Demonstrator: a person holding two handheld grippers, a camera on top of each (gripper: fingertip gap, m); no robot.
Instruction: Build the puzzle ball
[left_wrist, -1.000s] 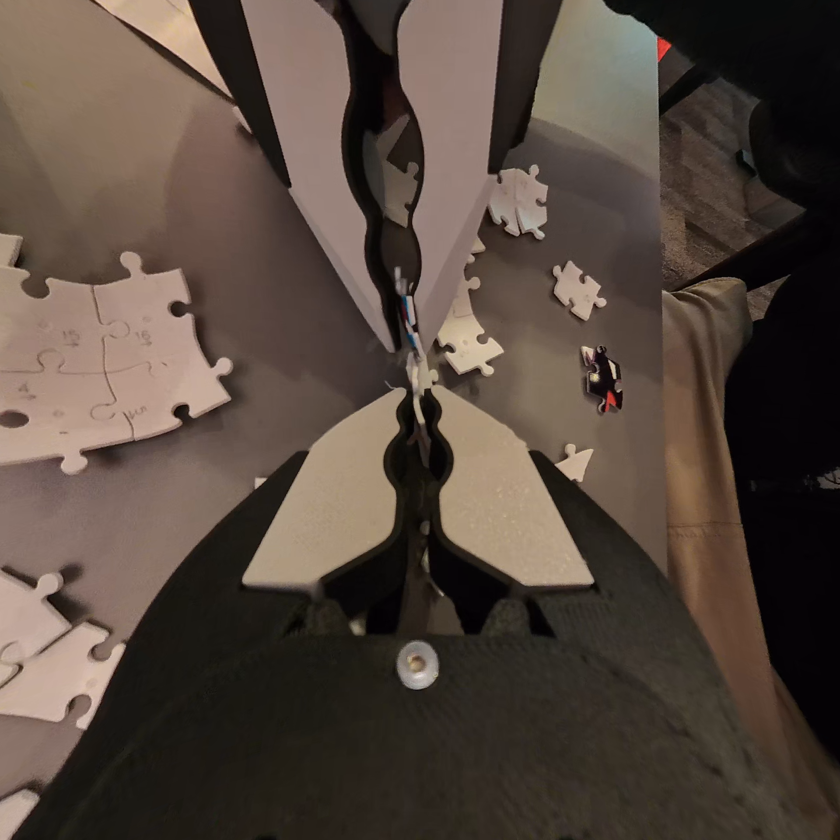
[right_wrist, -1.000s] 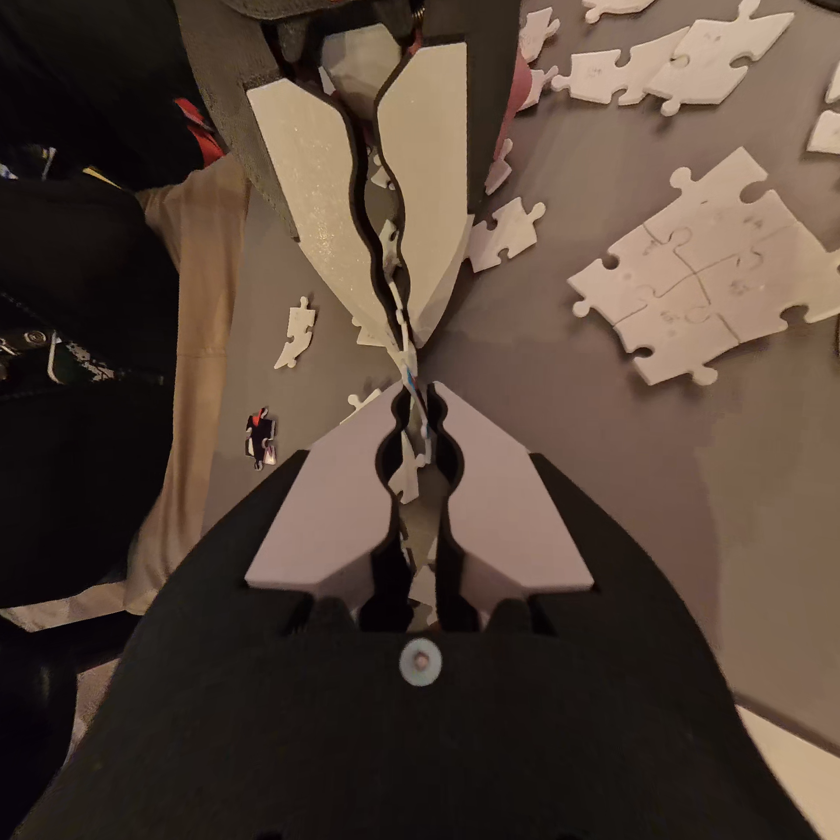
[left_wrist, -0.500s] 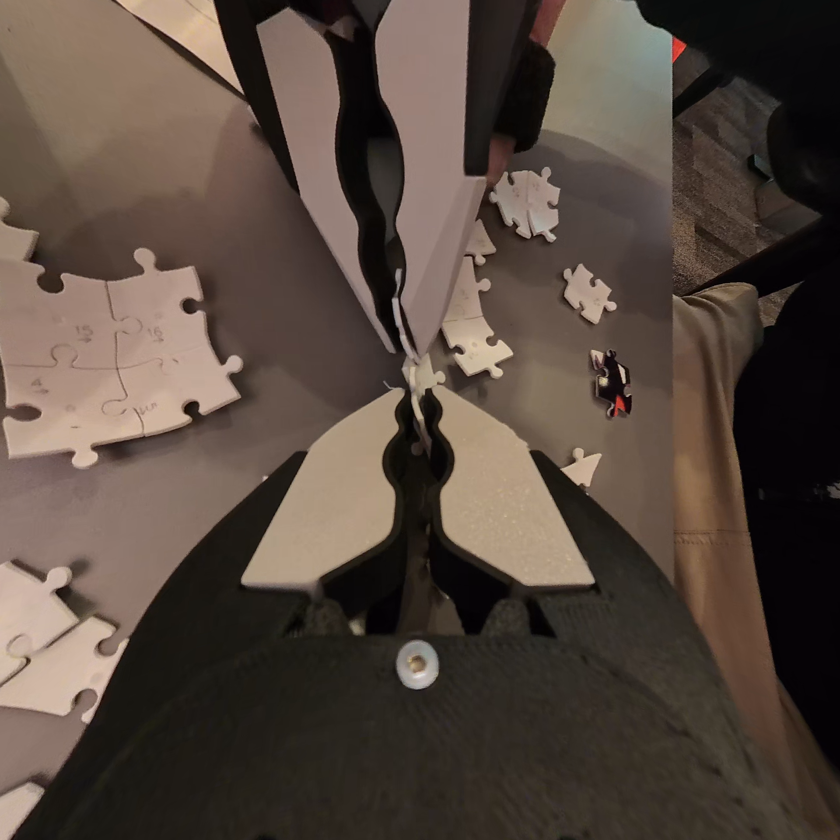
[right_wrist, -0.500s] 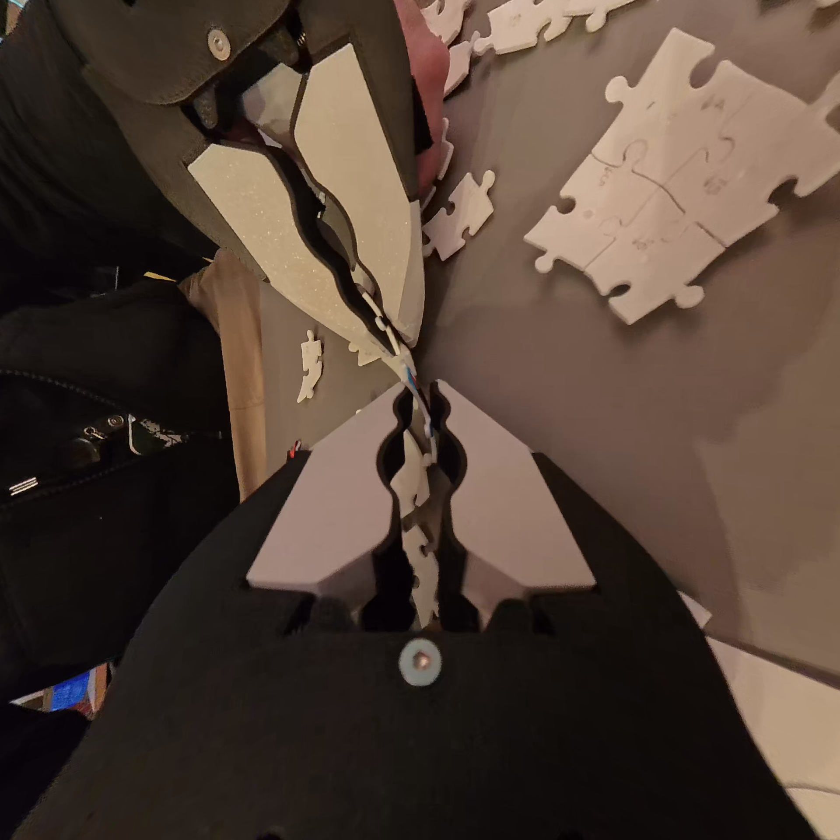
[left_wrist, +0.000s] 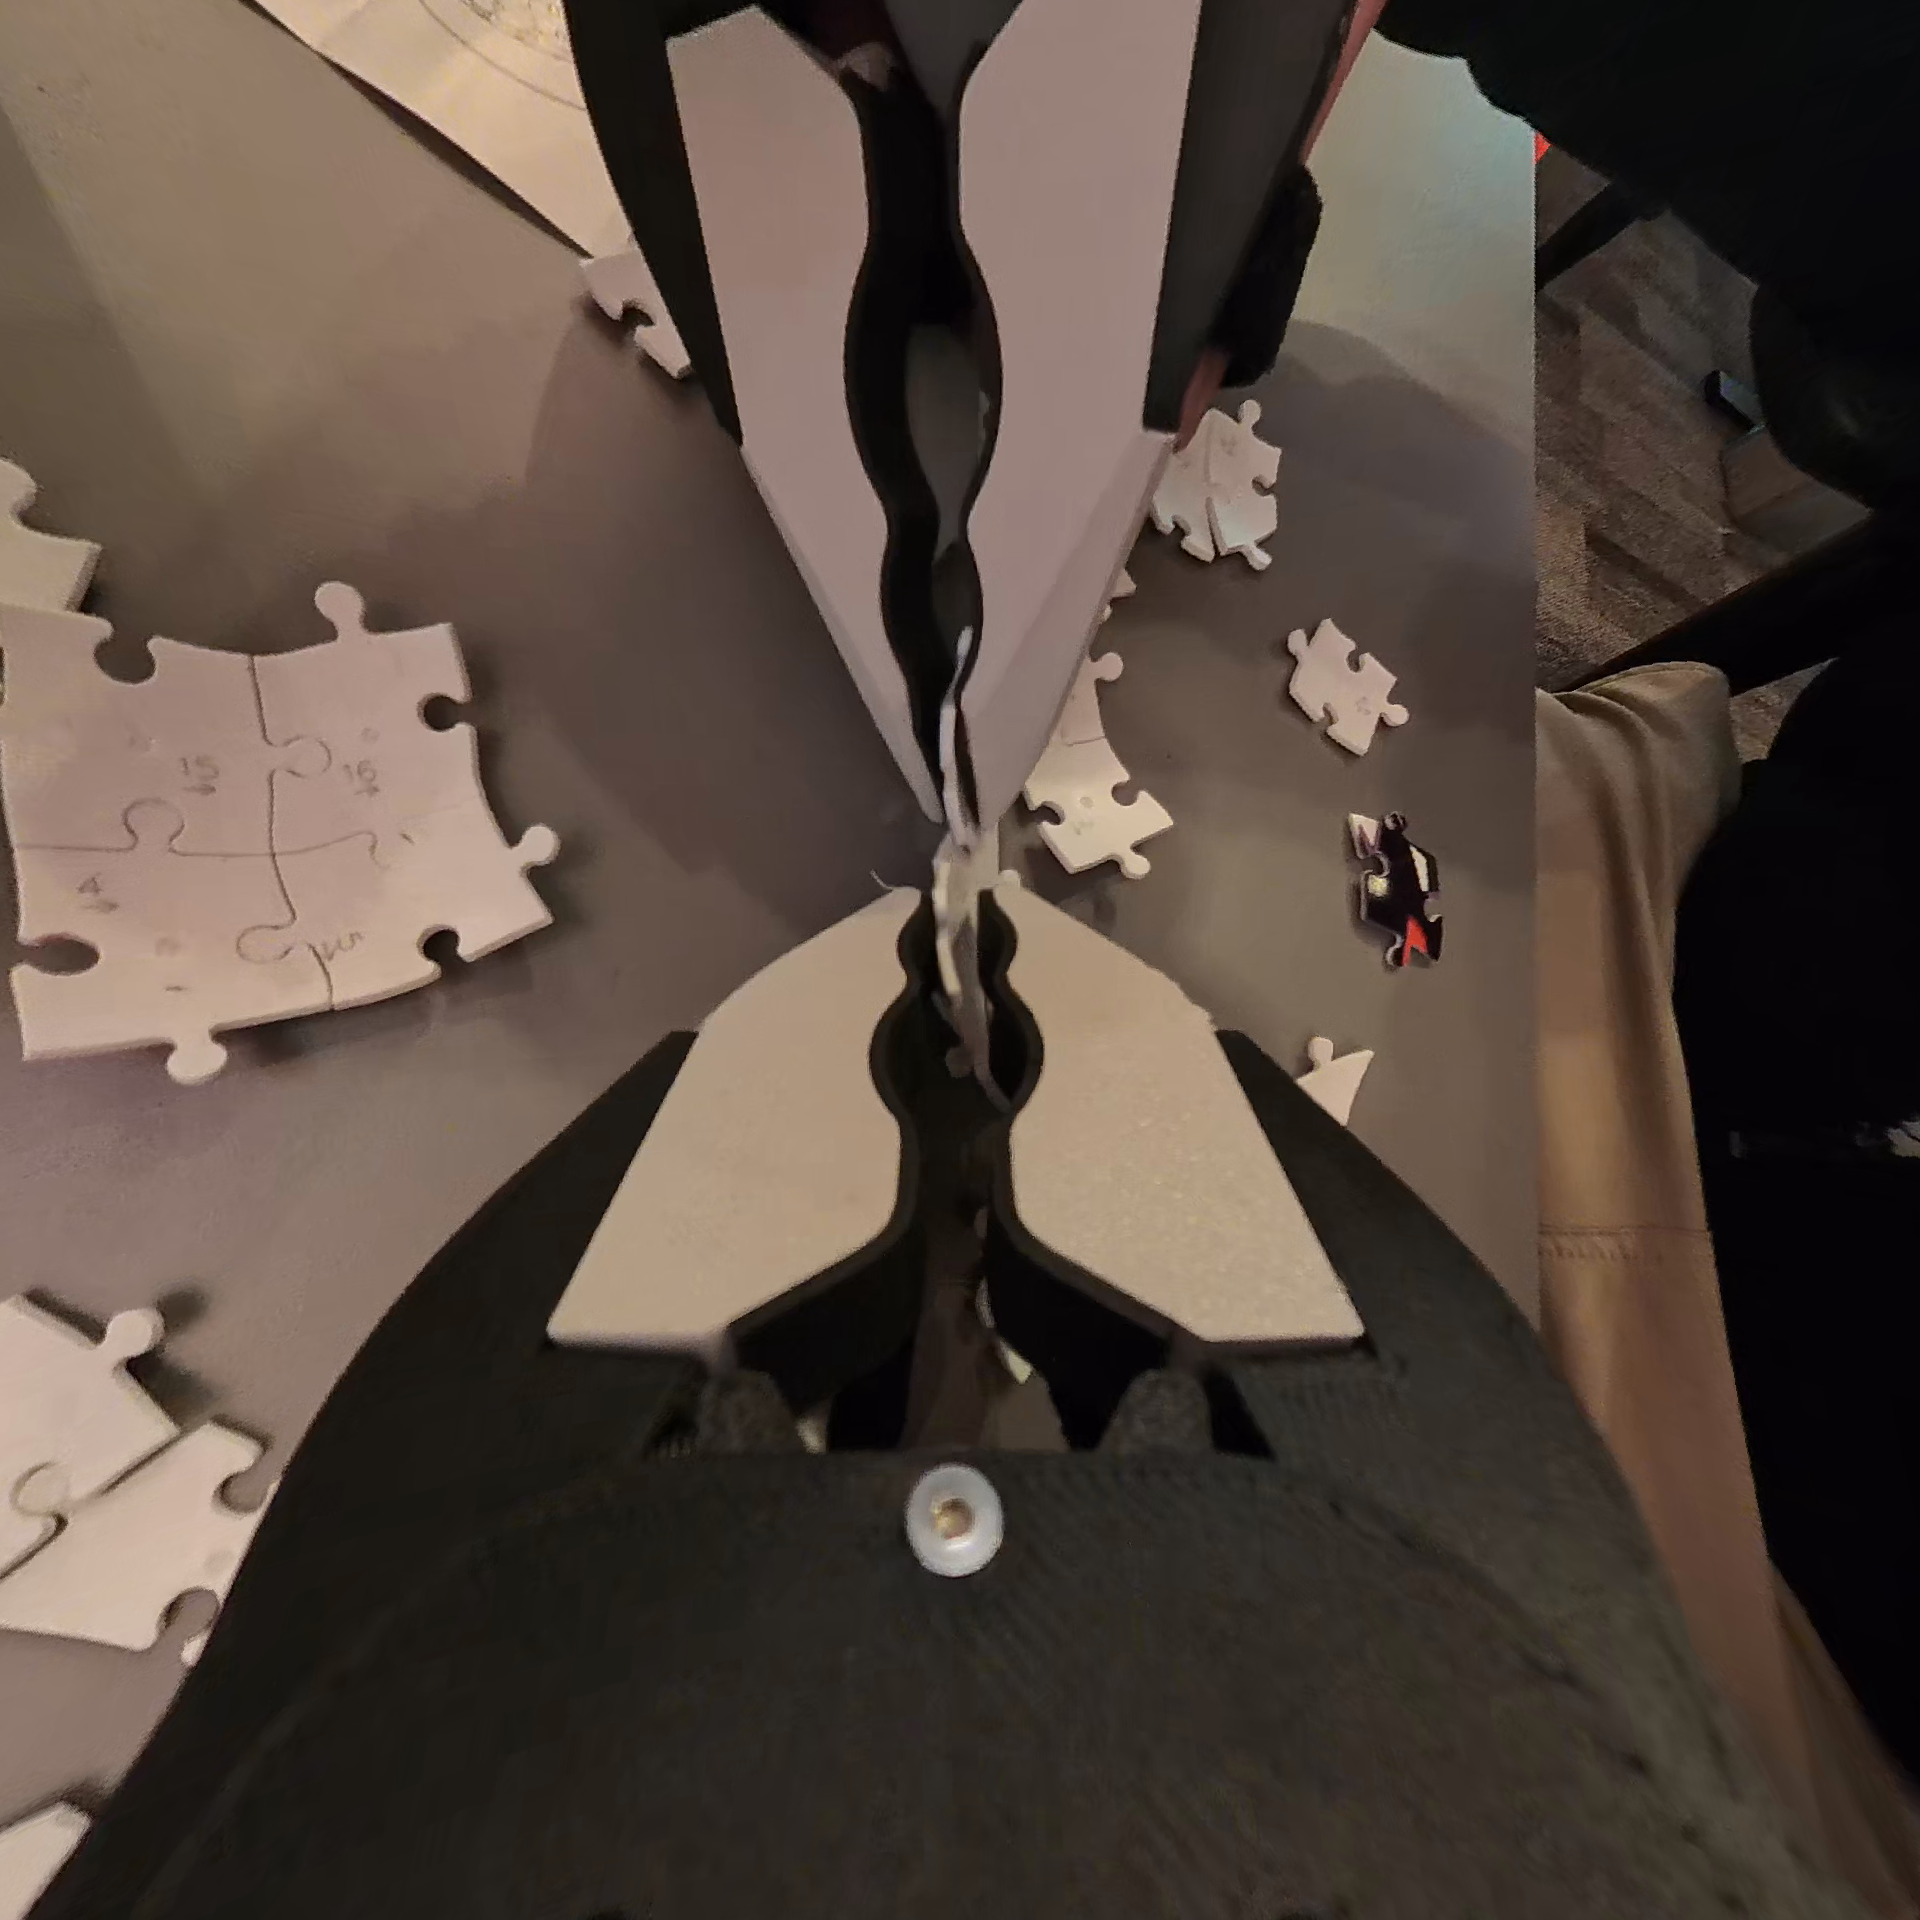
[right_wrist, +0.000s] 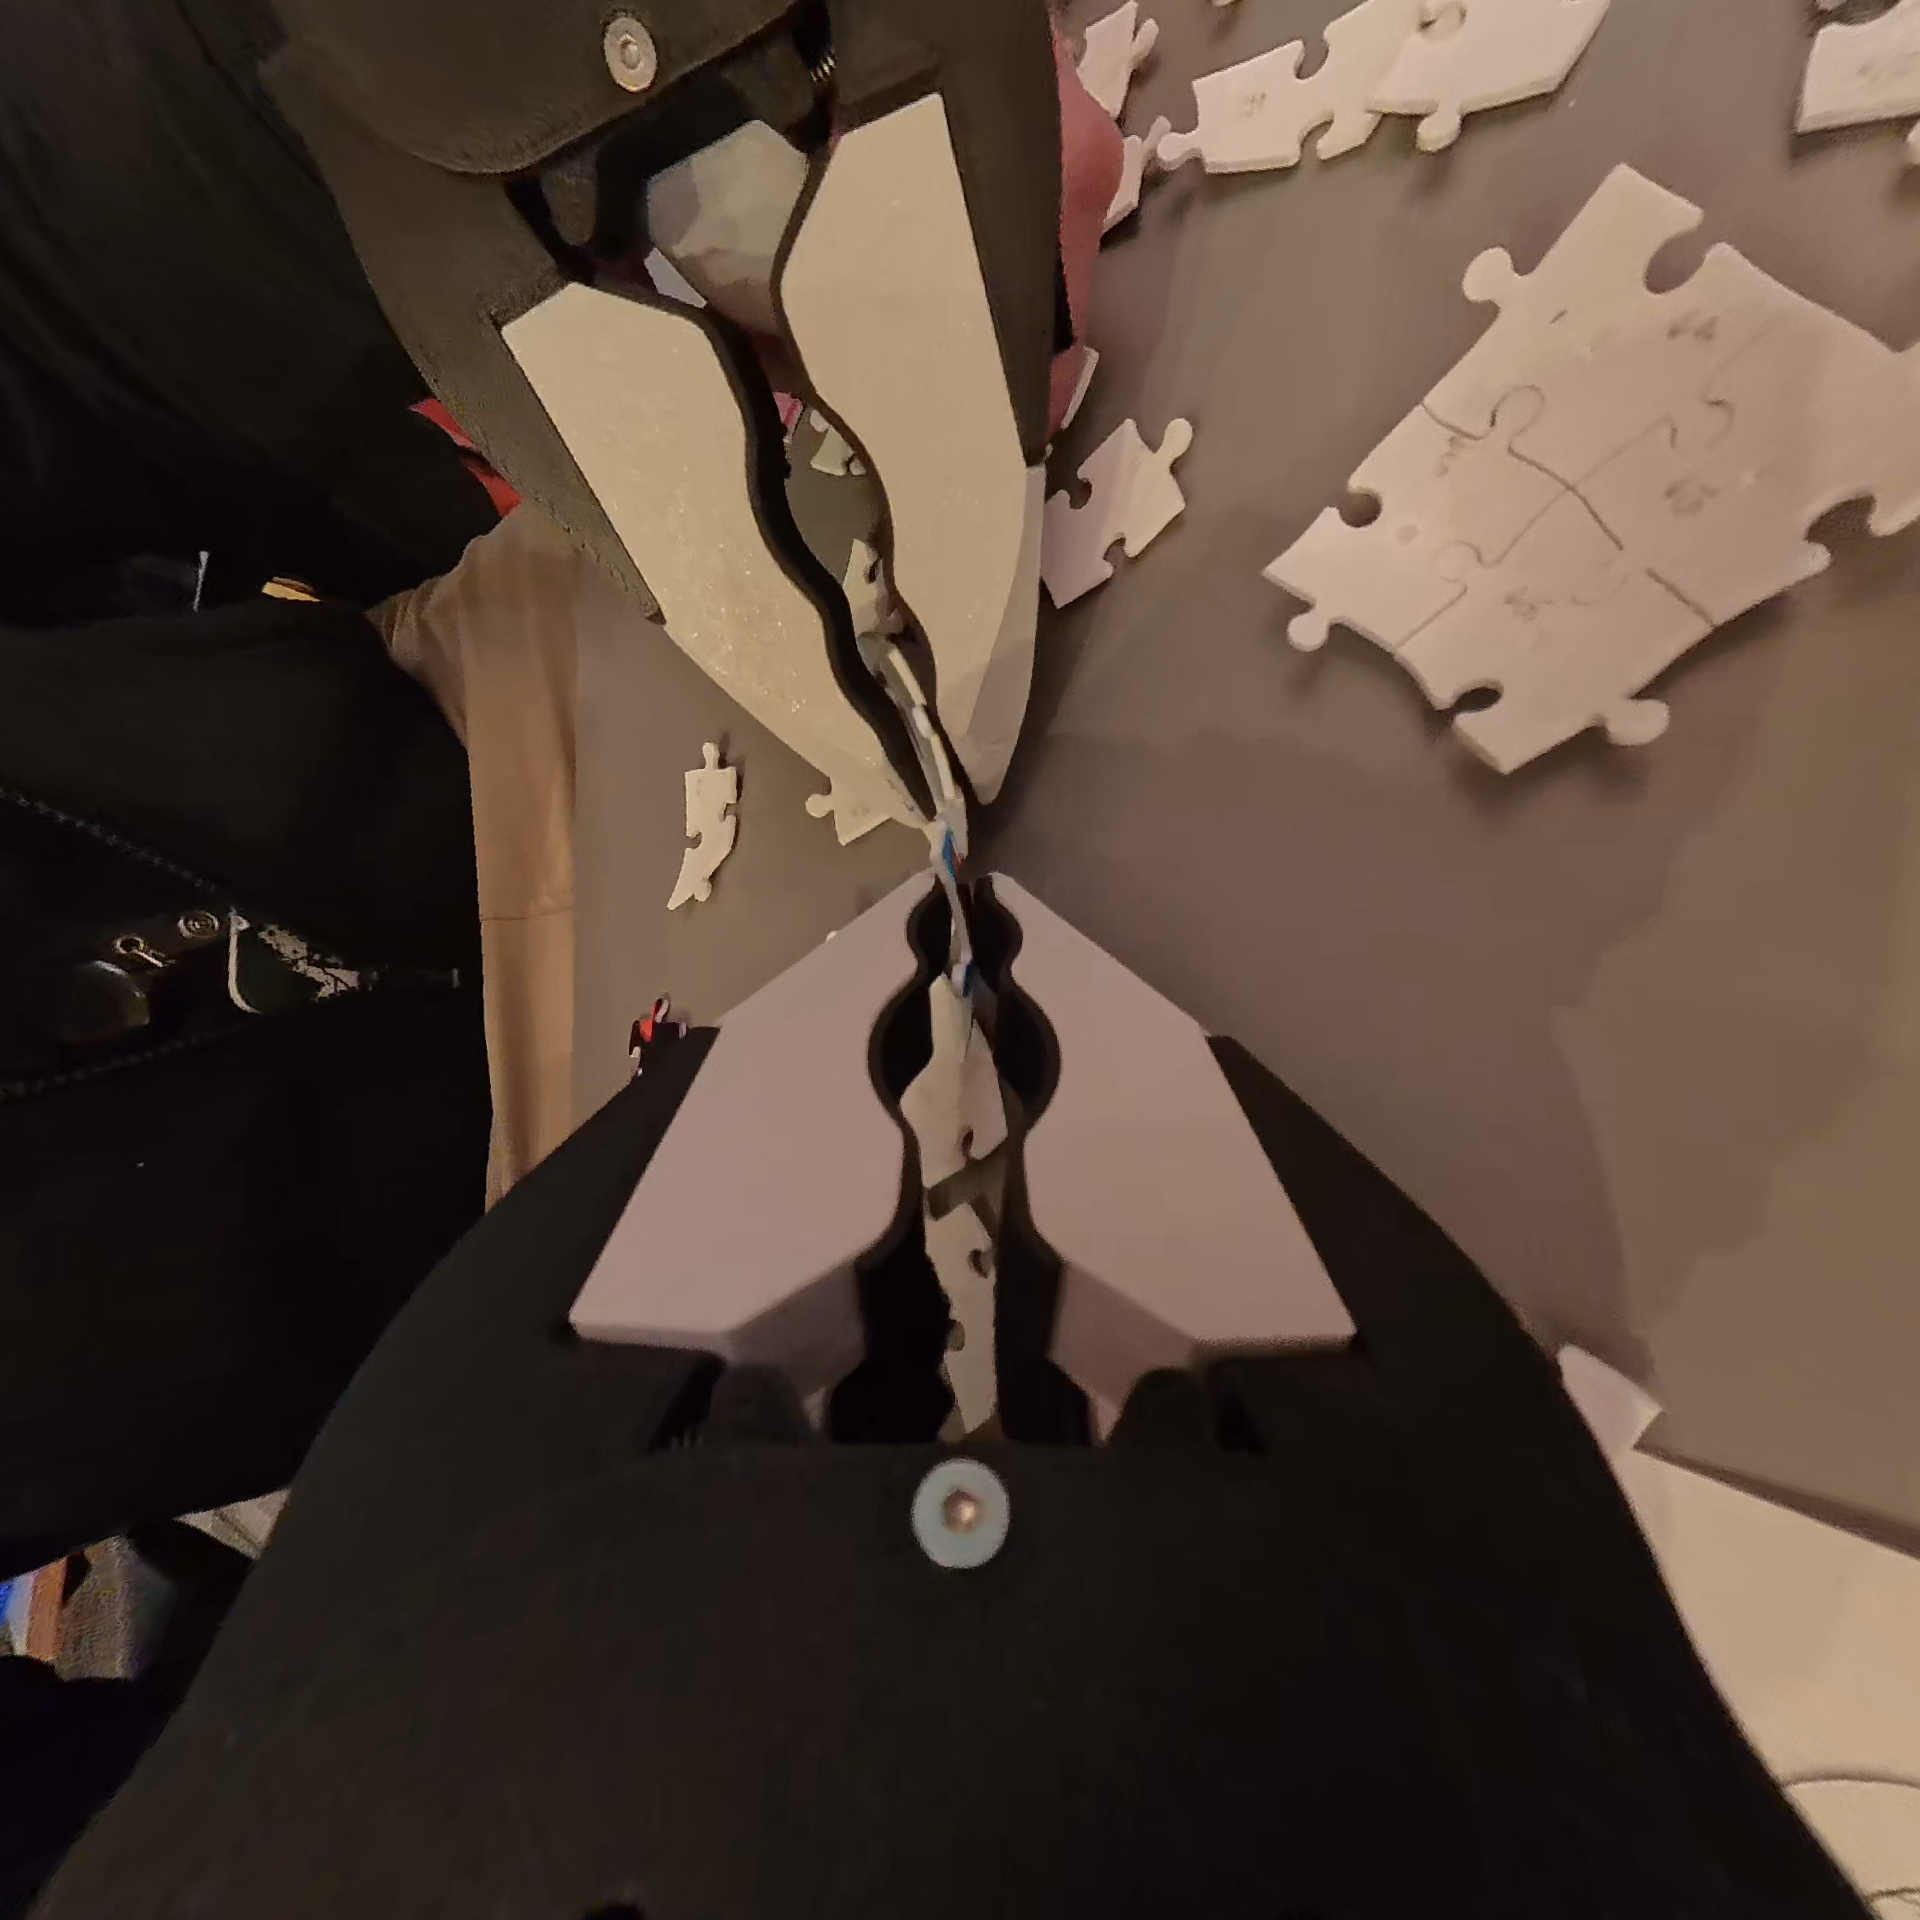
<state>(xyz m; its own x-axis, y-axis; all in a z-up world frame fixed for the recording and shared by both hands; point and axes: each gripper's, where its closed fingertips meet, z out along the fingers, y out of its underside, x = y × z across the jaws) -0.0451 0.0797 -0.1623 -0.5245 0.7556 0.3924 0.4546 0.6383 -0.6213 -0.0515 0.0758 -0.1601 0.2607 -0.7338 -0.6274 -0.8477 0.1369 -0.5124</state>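
Tip to tip above grey table (left_wrist: 312, 312). Left gripper (left_wrist: 961, 914) clamped narrow on edge-on piece (left_wrist: 951, 935); right gripper (right_wrist: 961, 883), at 12 o'clock, pinching second piece (right_wrist: 951, 1101). Long axes collinear; edges apparently touching, seam blurred.

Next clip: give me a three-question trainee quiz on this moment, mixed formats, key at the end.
1. True or false: the left tongs are open and empty.
2. What does the joined slab of four white curved puzzle pieces rest on? A) the grey table B) a red tray C) the floor
3. Fill in: the one loose piece lying with its dark printed side up sits near the table's ____ edge in the left wrist view.

Key: 1 false: both the left and the right tongs are shut on white puzzle pieces. 2 A. 3 right.
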